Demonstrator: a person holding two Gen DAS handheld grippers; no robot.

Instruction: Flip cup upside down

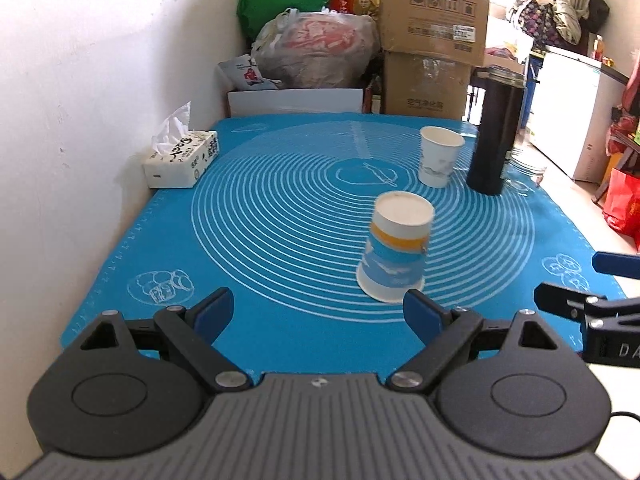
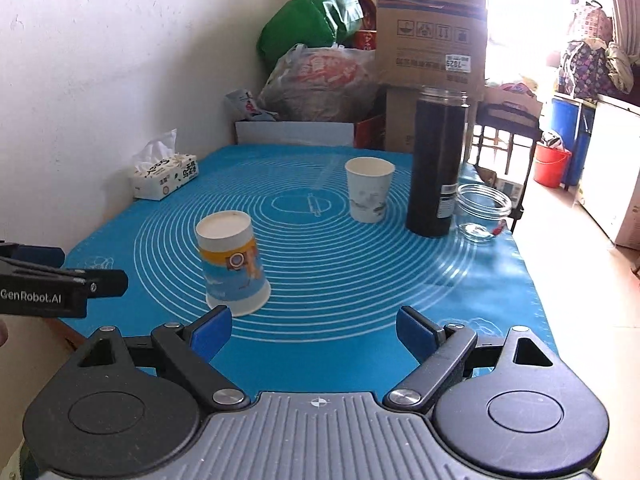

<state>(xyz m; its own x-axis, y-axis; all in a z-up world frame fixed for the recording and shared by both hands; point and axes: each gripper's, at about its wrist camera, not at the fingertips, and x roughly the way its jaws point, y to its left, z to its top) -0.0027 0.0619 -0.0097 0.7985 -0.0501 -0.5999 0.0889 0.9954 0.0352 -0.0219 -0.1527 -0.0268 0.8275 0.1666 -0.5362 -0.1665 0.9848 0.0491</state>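
A blue, white and orange paper cup [image 1: 394,250] stands upside down, slightly tilted, on the blue mat [image 1: 280,240]; it also shows in the right wrist view [image 2: 234,262]. A white paper cup [image 1: 438,156] stands upright farther back, also in the right wrist view [image 2: 368,188]. My left gripper [image 1: 320,314] is open and empty, just short of the upside-down cup. My right gripper [image 2: 314,332] is open and empty, with that cup ahead to its left. Each gripper shows at the edge of the other's view.
A tall black bottle [image 2: 436,160] and a glass jar [image 2: 482,212] stand at the mat's back right. A tissue box [image 1: 182,158] sits by the wall at left. Cardboard boxes [image 1: 434,36] and bags [image 1: 316,48] are stacked behind the table.
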